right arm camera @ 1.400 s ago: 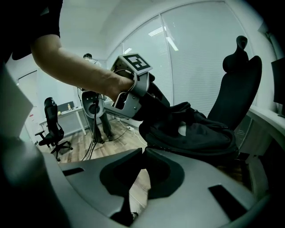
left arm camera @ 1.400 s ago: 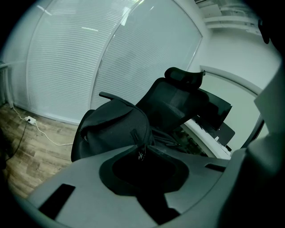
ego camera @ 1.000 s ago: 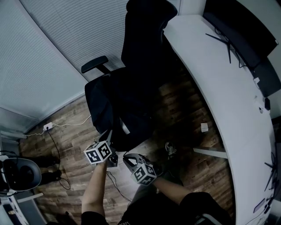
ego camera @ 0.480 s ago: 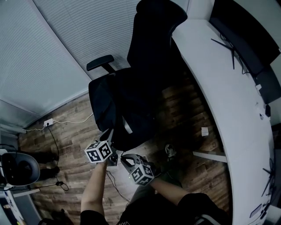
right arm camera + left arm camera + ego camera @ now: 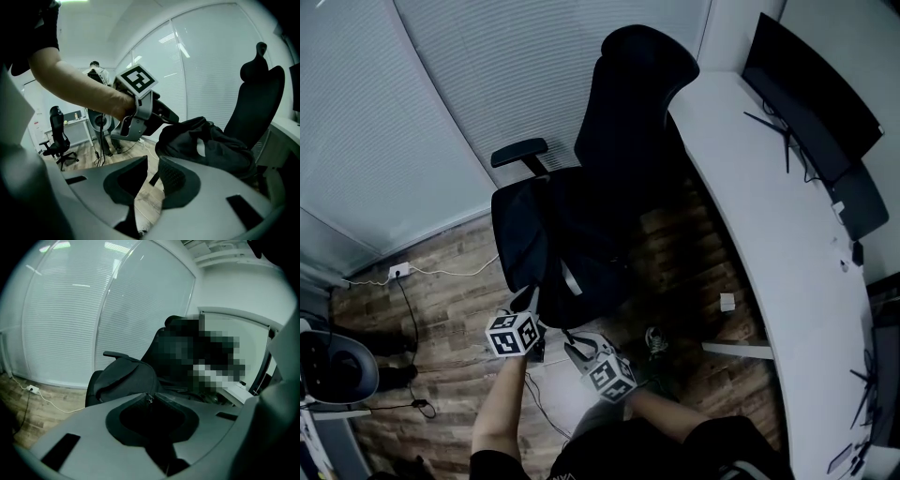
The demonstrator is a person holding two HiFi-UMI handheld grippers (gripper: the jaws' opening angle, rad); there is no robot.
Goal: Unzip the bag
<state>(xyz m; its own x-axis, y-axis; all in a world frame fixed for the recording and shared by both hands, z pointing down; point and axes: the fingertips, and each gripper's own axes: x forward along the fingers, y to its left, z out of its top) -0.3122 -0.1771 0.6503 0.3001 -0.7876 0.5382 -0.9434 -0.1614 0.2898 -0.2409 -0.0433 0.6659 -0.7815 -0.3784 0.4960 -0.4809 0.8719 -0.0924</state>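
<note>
Left gripper: pinches nearly shut on what looks like the zipper pull of the dark bag. Right gripper: hovers near, barely parted, clamps nothing; only frames a dark strap in the gap. Bag: slumps on the office chair seat, unbraced. Risks dragging the whole bag off the seat rather than running the zip, or slipping off the small pull, for lack of a counter-hold from the right.
</note>
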